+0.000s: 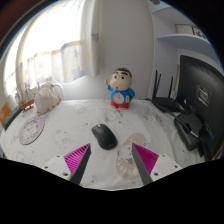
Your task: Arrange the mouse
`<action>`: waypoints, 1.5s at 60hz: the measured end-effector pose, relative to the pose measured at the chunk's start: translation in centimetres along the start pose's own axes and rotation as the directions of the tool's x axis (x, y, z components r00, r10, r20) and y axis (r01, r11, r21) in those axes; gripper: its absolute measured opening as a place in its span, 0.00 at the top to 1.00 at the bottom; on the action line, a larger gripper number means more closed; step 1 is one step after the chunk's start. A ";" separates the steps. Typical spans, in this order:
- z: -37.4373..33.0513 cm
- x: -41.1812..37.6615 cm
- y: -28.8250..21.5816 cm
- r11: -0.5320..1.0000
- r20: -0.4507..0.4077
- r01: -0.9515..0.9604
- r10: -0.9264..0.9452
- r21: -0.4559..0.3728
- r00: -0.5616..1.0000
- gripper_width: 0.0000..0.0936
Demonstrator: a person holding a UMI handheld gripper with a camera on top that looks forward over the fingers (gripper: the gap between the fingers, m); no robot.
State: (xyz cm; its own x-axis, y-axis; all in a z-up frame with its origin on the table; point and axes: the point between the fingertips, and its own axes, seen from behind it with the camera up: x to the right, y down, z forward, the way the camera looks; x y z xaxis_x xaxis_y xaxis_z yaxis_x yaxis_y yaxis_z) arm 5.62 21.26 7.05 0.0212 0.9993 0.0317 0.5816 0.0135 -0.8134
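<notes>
Barely begun, by the look of it — mouse [103, 136] lying untouched mid-bench [60, 125], just ahead of the fingers [112, 157], which stand spread wide and empty. Still to do — reaching in, gripping, setting it in place. Toy figure [122, 87] beyond, near the far edge.

Mouse [103, 136] ahead of open hand-held gripper [112, 156]
</notes>
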 end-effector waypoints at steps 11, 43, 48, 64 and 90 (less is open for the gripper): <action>6.9 -0.8 -0.1 1.000 0.007 0.016 -0.017 0.010 1.000 0.09; 17.3 -0.9 -2.1 0.999 -0.023 0.032 -0.033 -0.033 0.999 0.23; 17.4 -1.6 -2.3 0.997 -0.016 0.067 -0.067 -0.031 0.998 0.46; 11.2 -7.8 -9.7 1.000 0.002 0.027 -0.027 -0.013 1.000 0.52; 10.0 -41.1 -5.1 0.997 0.261 0.031 -0.012 -0.067 0.965 0.52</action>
State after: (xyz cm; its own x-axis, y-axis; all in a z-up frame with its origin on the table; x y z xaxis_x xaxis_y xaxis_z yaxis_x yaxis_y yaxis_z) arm -6.39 -19.57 4.08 -0.1987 0.9738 -0.1107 0.6352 0.0420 -0.7712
